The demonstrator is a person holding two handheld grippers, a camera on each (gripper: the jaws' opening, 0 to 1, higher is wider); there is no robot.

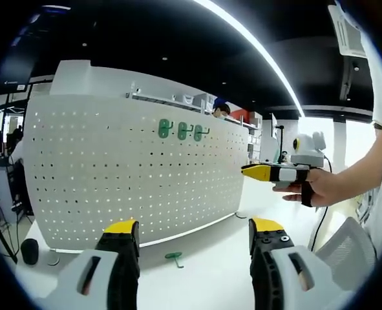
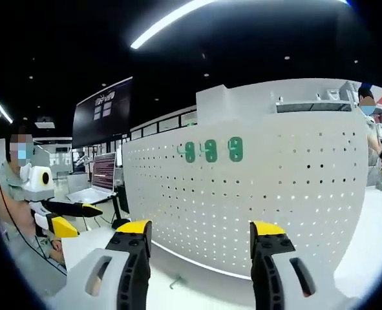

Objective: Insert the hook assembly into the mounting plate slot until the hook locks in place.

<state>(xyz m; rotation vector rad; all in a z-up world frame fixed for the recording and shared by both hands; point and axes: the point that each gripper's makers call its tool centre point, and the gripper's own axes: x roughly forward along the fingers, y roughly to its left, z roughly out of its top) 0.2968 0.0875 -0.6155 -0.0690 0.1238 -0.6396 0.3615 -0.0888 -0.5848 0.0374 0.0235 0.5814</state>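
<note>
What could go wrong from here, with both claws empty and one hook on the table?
1. The loose green hook lies flat on the white table; a small thing like that may slip from the left claw.
2. Three green hooks already sit close together on the pegboard, so the fourth could knock them.

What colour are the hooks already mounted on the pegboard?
Green; the three hooks on the white pegboard show best in the left gripper view.

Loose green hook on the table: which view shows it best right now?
The left gripper view: the loose hook lies unobstructed on the white table before the pegboard, its green clear. The right gripper view shows it small, dim and greyish at the board's foot.
</note>
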